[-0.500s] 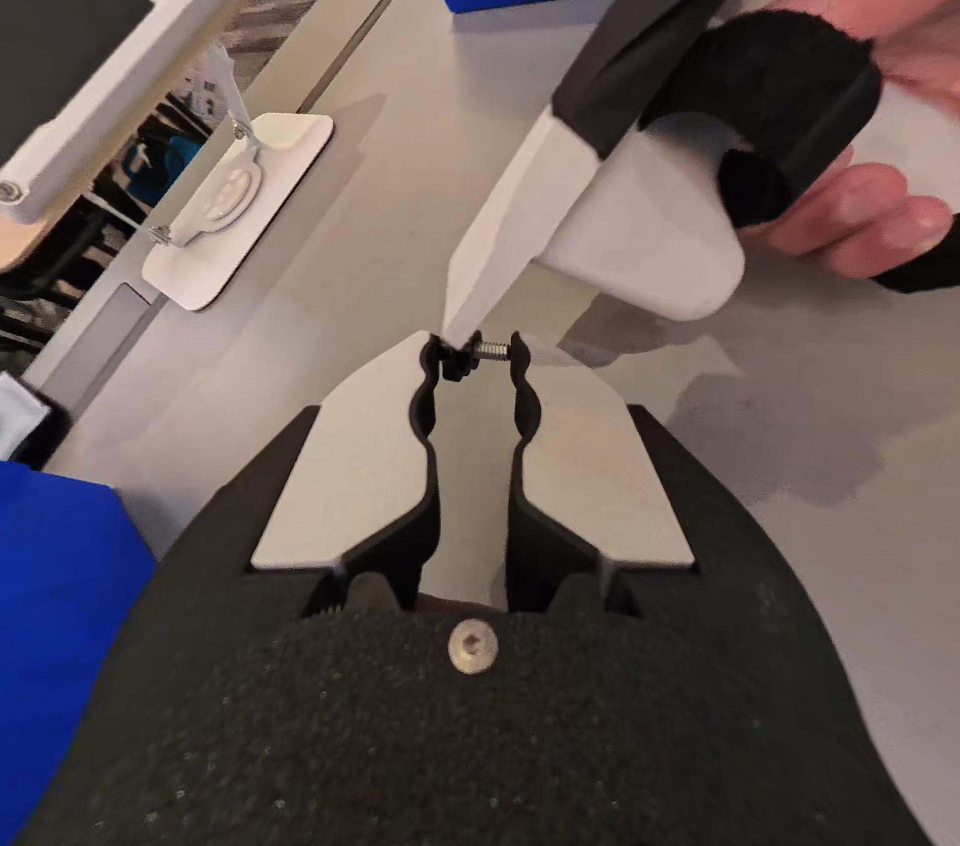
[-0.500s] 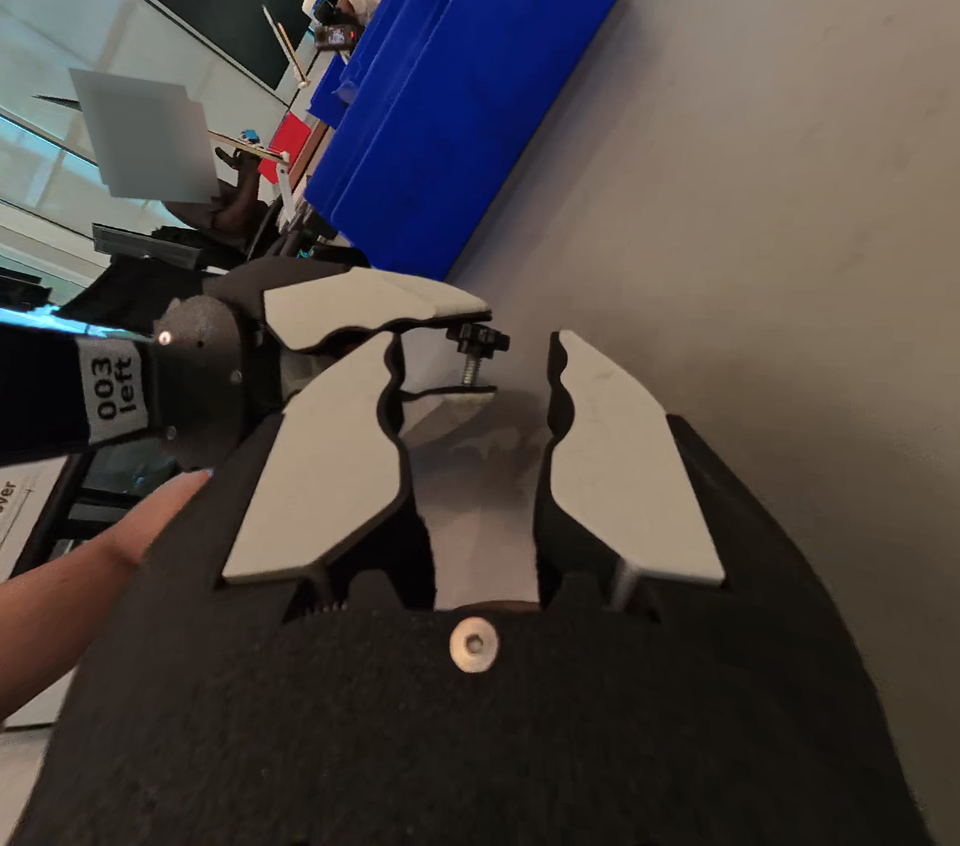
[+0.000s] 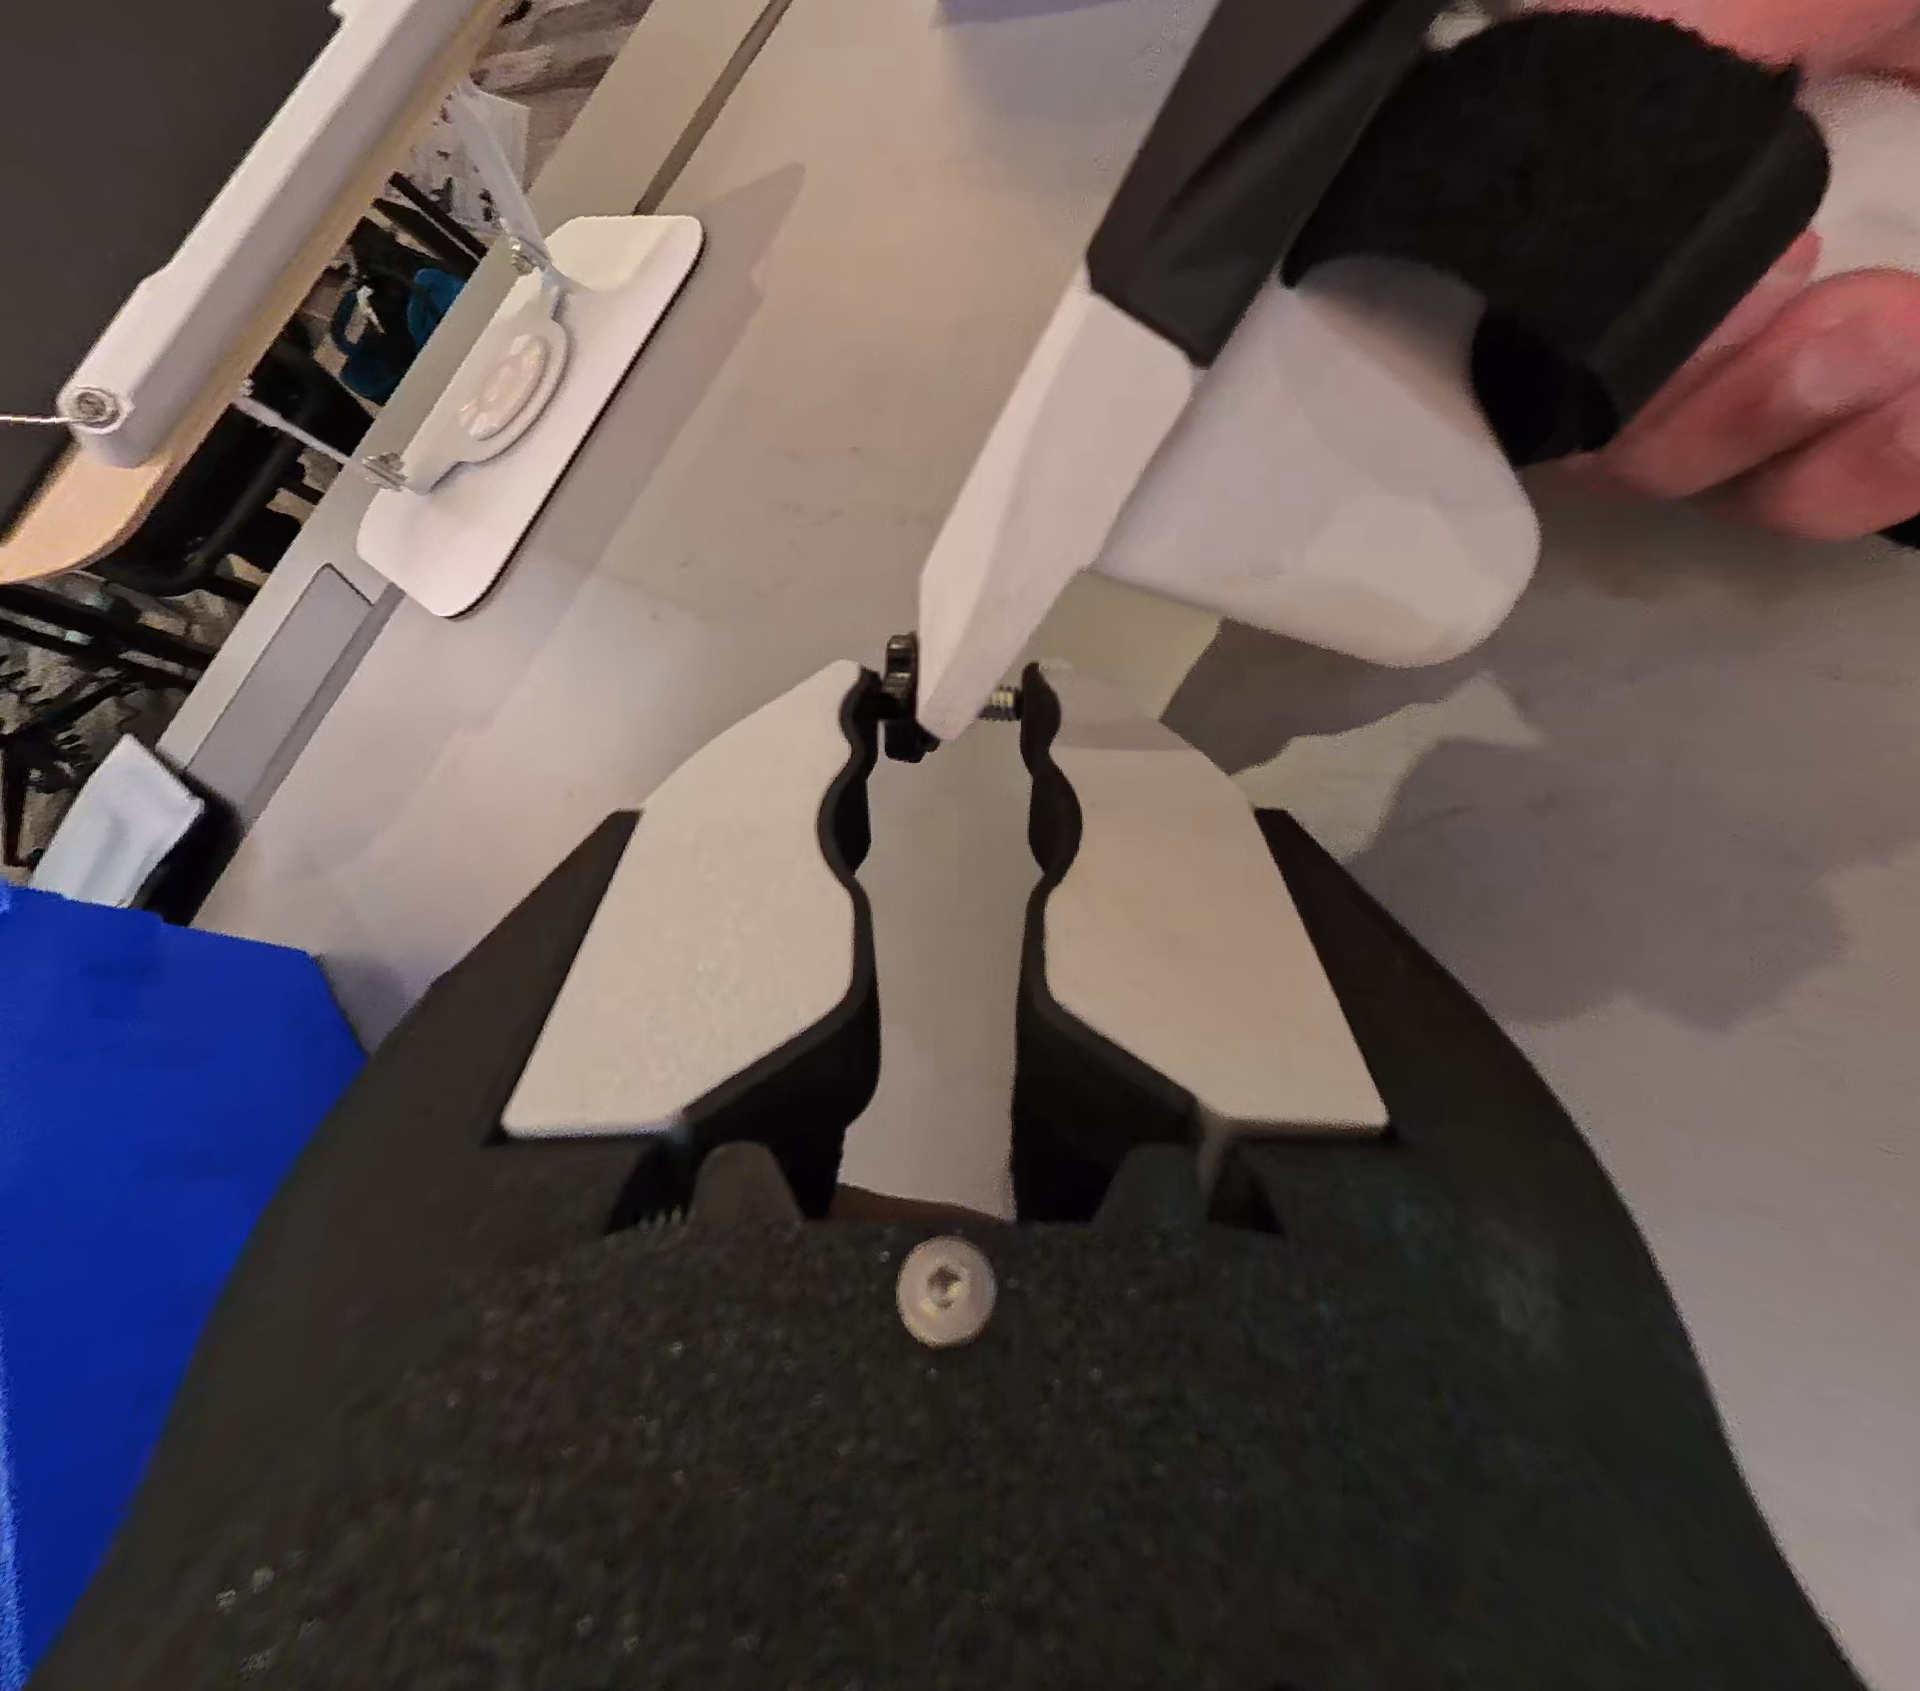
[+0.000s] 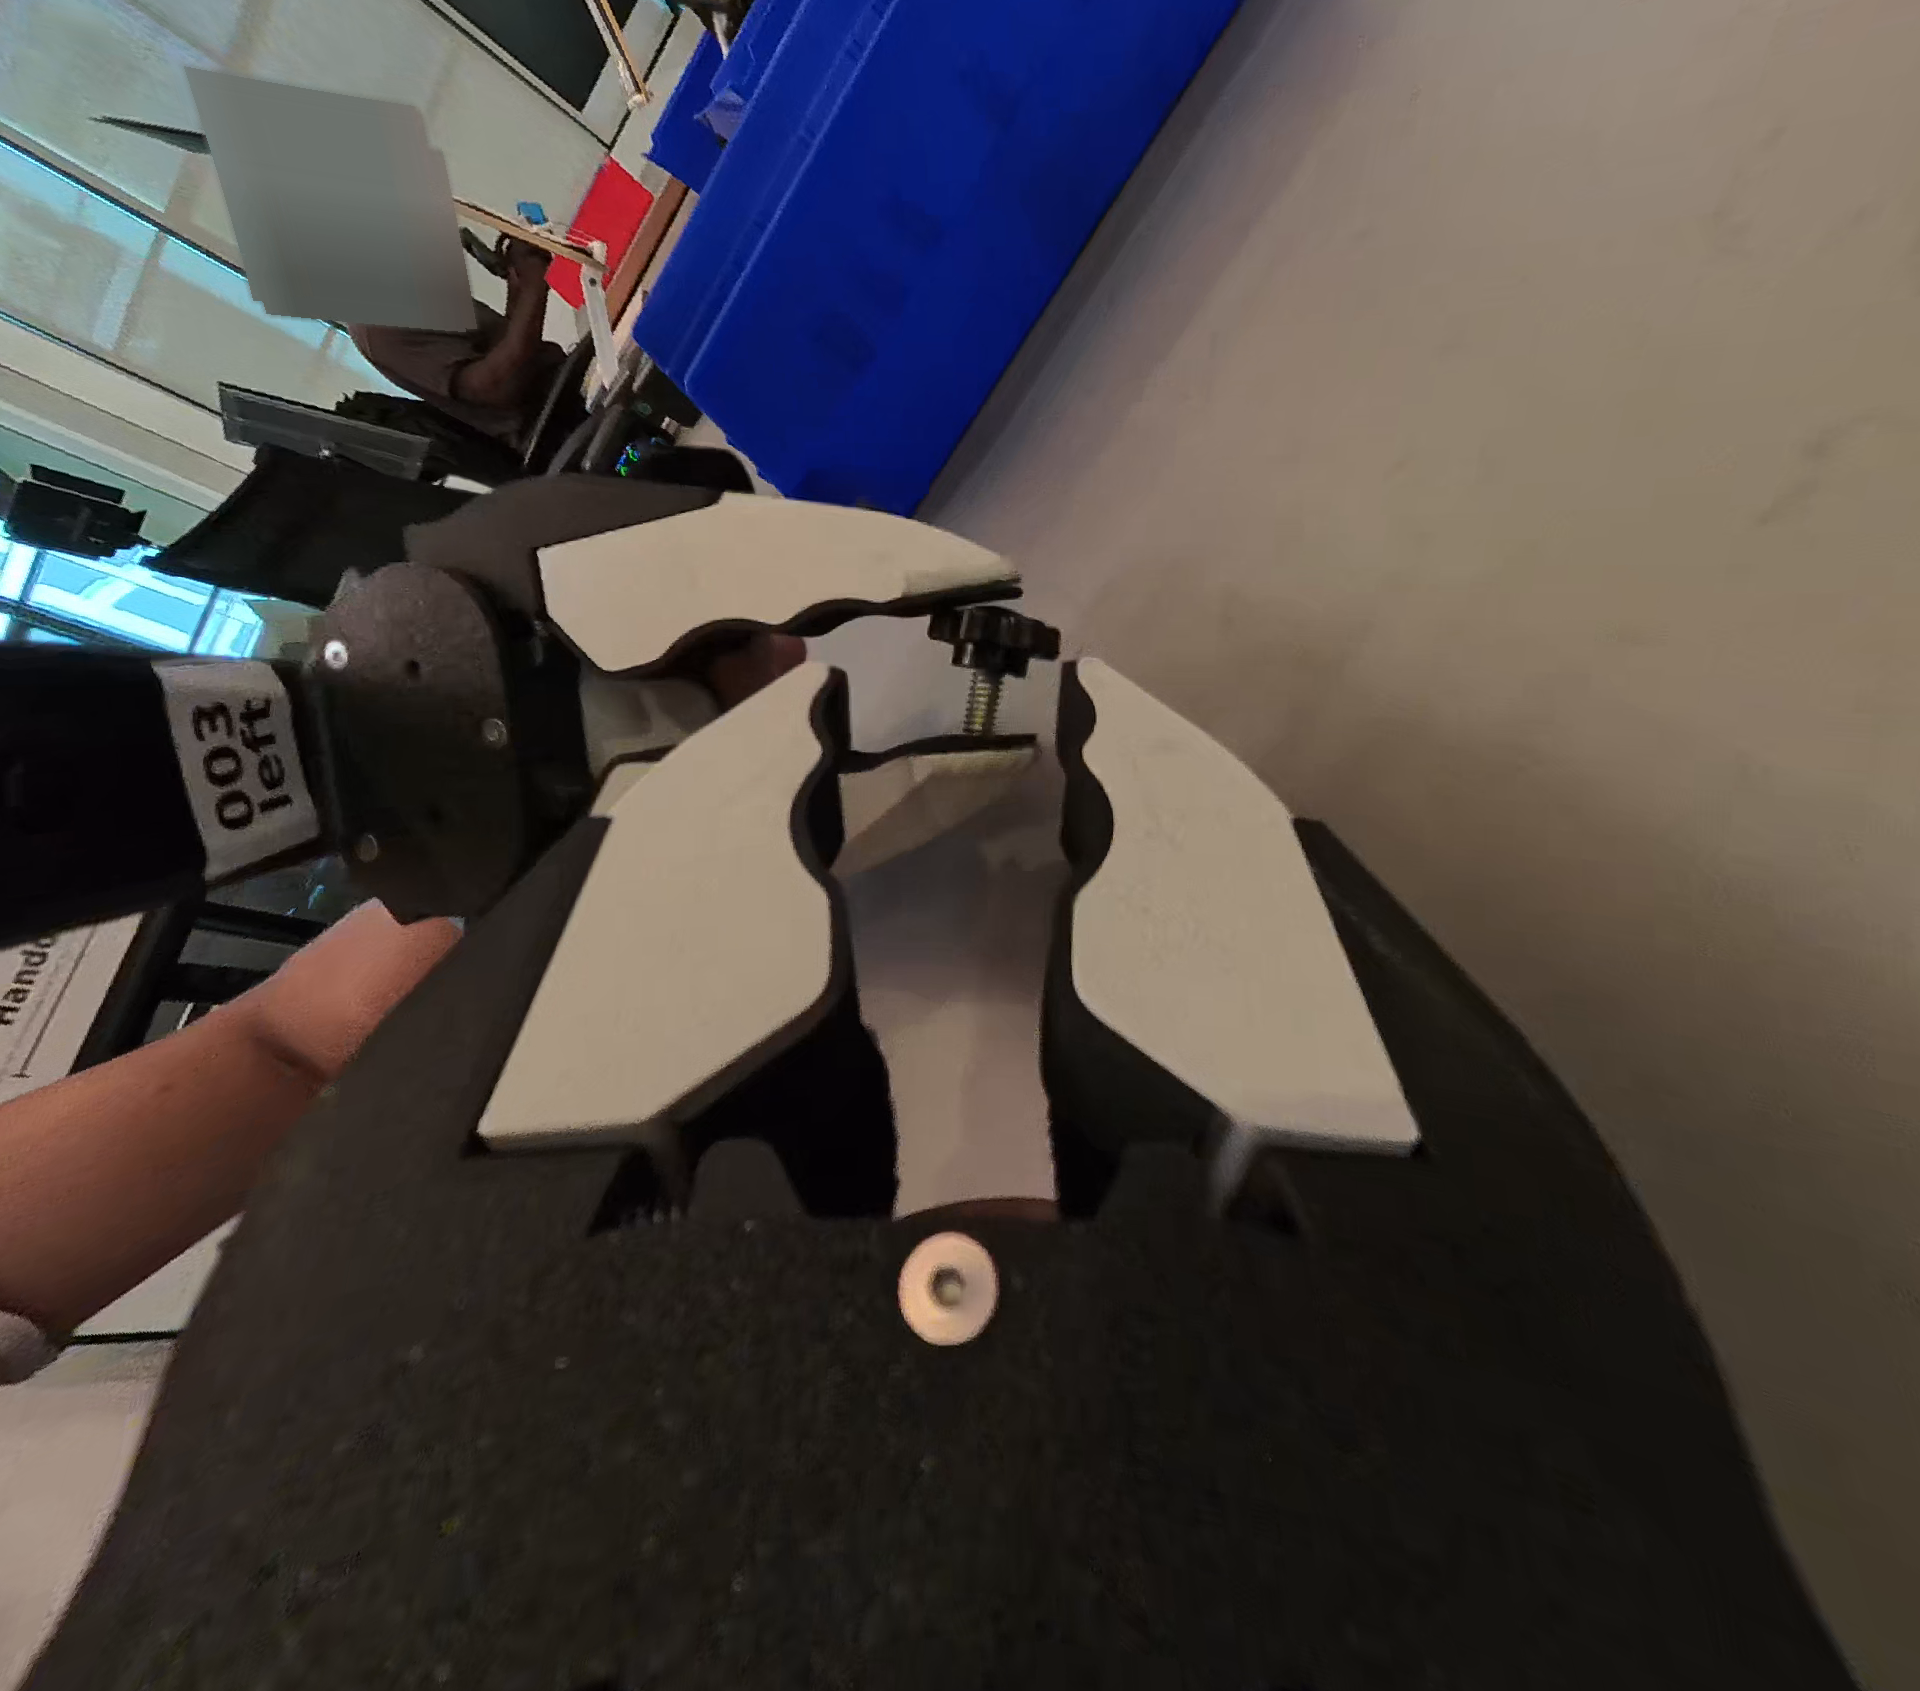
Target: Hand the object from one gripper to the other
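- In the left wrist view, the left claw (image 3: 951, 711) was seen from behind, its two white fingers (image 3: 727, 893) narrowed at the tips around a small knob screw (image 3: 902, 711).
- The screw was held crosswise between the tips: its black knob head lay against the left tip and the end of its threaded shank against the right tip, so the left claw was pinching the knob screw.
- The right claw (image 3: 940, 696) came in from the upper right, and one of its white fingers crossed in front of the screw and hid the middle of the shank.
- A person's hand (image 3: 1766, 353) was seen at the right edge on the handle of that claw.
- In the right wrist view, the right claw (image 4: 951, 706) was spread, and nothing was pressed between its fingers.
- The knob screw (image 4: 987, 665) stood there between the two tips of the left claw (image 4: 997, 665), the knob at the top and the shank below.
- The screw lay just ahead of the gap of the right claw, nearer its right fingertip; whether it was touched could not be told.
- A grey surface (image 4: 1558, 394) lay under both claws, and a blue bin (image 4: 966, 166) stood on it further back.
- A white stand base (image 3: 540, 415) was seen on the surface at the left.
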The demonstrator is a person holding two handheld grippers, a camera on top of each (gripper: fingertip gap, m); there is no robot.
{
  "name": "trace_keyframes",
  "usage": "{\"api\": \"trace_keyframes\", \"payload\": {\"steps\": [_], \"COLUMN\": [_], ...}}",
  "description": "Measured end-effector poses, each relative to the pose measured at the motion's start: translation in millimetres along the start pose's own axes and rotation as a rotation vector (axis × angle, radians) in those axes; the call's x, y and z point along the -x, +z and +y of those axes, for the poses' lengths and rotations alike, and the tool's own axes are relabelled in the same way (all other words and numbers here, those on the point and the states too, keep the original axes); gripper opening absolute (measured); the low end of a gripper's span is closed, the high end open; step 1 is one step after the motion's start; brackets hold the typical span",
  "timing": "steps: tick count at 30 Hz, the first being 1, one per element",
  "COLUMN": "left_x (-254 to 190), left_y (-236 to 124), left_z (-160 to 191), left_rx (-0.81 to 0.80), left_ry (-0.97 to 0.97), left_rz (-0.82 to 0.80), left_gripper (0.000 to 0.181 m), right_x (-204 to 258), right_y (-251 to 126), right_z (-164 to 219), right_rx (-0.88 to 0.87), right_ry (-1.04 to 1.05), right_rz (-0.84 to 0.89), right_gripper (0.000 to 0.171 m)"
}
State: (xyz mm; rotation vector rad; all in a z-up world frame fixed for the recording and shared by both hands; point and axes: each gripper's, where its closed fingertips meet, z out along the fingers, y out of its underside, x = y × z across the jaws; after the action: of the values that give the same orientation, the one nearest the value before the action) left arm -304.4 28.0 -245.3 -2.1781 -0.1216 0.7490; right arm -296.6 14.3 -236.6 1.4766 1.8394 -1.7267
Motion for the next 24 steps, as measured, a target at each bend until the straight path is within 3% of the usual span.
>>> {"api": "trace_keyframes", "payload": {"steps": [9, 13, 14, 16, 17, 21, 24], "left_x": [-2.4, 0.0, 1.8, 5.8, 6.3, 8.4, -2.2], "left_y": [-2.9, -10.2, -12.7, -17.7, -19.6, -24.3, -38.3], "left_z": [-5.2, -10.4, -11.9, -15.2, -17.3, -20.2, -35.0], "left_rx": [-0.036, -0.094, -0.115, -0.154, -0.172, -0.195, -0.291], "left_ry": [-0.04, -0.196, -0.219, -0.235, -0.237, -0.24, -0.249], "left_rz": [0.016, 0.105, 0.12, 0.131, 0.137, 0.144, 0.27], "left_gripper": [0.024, 0.027, 0.025, 0.0, 0.0, 0.015, 0.029], "right_x": [-5.3, -5.4, -7.3, -8.4, -8.6, -0.8, 14.9], "right_y": [-0.7, -6.9, -8.5, -11.5, -12.8, -21.1, -39.5], "right_z": [4.2, 1.2, 0.8, -1.4, -3.0, -4.8, 5.7], "right_rx": [0.05, 0.073, 0.079, 0.081, 0.078, 0.104, 0.242], "right_ry": [-0.022, -0.027, -0.041, -0.043, -0.036, -0.062, -0.103], "right_rz": [-0.019, -0.074, -0.073, -0.084, -0.092, -0.175, -0.339], "right_gripper": [0.006, 0.006, 0.006, 0.006, 0.006, 0.006, 0.006]}}
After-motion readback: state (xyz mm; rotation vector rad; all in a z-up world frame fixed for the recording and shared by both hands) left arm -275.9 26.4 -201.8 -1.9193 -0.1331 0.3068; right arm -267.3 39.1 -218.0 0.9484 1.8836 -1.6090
